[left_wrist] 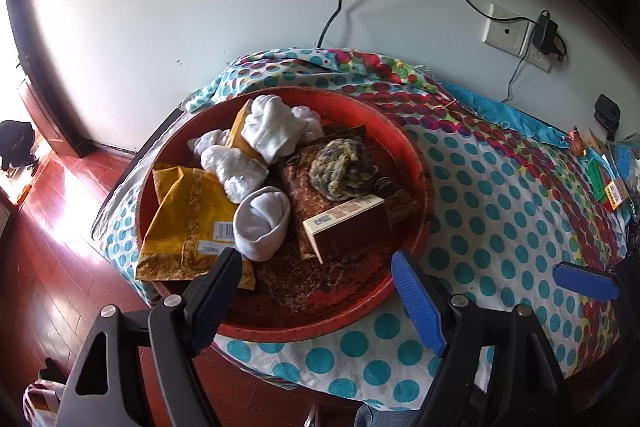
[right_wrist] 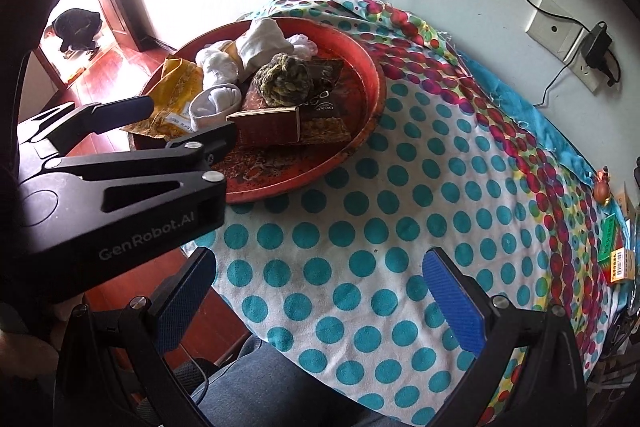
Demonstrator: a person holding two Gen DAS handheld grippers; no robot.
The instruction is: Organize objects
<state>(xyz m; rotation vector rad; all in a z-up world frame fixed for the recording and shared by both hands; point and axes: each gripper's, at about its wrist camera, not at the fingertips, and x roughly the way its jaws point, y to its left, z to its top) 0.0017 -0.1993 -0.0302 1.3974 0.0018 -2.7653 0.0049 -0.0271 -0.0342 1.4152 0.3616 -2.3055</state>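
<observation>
A red round tray (left_wrist: 422, 183) (right_wrist: 380, 83) sits on the left part of the cloth-covered table. It holds rolled white socks (left_wrist: 264, 223) (right_wrist: 214, 103), a yellow packet (left_wrist: 192, 211) (right_wrist: 176, 87), a brown packet (left_wrist: 298, 183), a braided olive yarn ball (left_wrist: 344, 169) (right_wrist: 282, 79) and a brown box (left_wrist: 352, 227) (right_wrist: 268, 125). My left gripper (left_wrist: 316, 257) (right_wrist: 190, 119) hovers open over the tray's near rim, holding nothing. Over bare cloth to the right of the tray, my right gripper (right_wrist: 320, 259) is open and empty; the left wrist view shows one of its blue pads (left_wrist: 580, 277).
The polka-dot cloth (left_wrist: 500, 187) (right_wrist: 360, 247) covers the table. Small boxes (left_wrist: 600, 179) (right_wrist: 610, 239) and a little figurine (left_wrist: 577, 143) (right_wrist: 602, 187) lie at the far right. A wall socket with adapter (left_wrist: 508, 31) and cables is behind. Wooden floor (left_wrist: 48, 227) lies to the left, and a person's knee (right_wrist: 260, 387) below.
</observation>
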